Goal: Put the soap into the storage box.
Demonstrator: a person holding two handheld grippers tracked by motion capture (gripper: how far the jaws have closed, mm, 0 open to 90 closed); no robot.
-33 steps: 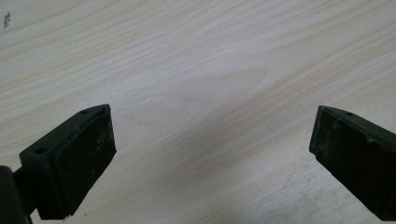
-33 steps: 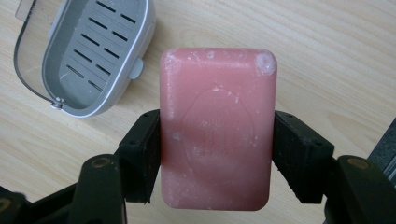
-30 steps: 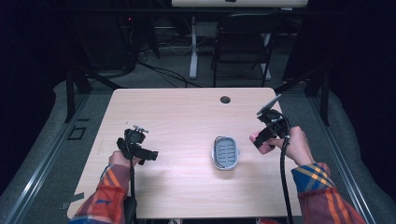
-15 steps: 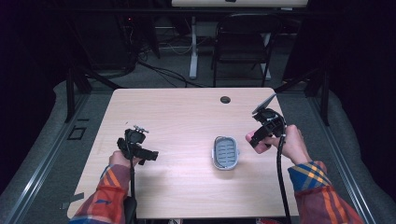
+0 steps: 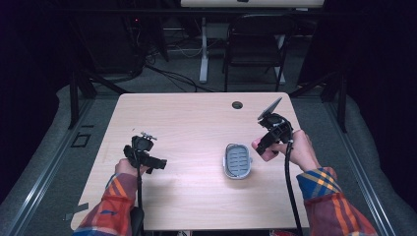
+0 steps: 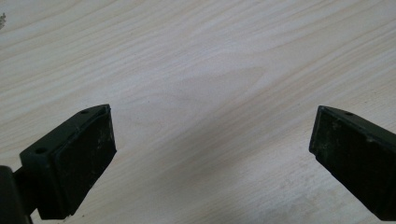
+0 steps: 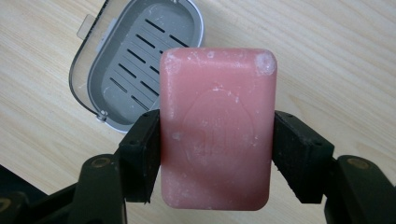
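Since the earlier high view frames, the right gripper (image 5: 262, 147) has shifted toward the left of the frame, from near the table's right edge to a spot just right of the grey soap dish (image 5: 237, 161); the left gripper (image 5: 153, 162) and the dish sit where they did. In the high view the right hand (image 5: 290, 148) is at the right of centre, its forearm in a plaid sleeve (image 5: 328, 196) rising from the lower right corner, with the gripper's black cable trailing down along the sleeve and a grey plate tilted above the tool. The left hand (image 5: 127, 167) is at the lower left of the light wooden table (image 5: 187, 118), holding its gripper low over the bare surface with the jaws pointing toward the right of the frame. In the right gripper view the two black jaws pinch a pink soap bar (image 7: 215, 128) by its long sides, the bar standing upright in the middle of the frame and hiding the lower right part of the dish. The slotted dish lies in the upper left of that view, empty, with a clear lid hinged open behind it on its left side. In the left gripper view the jaws are spread wide apart with bare wood grain between them, nothing held.
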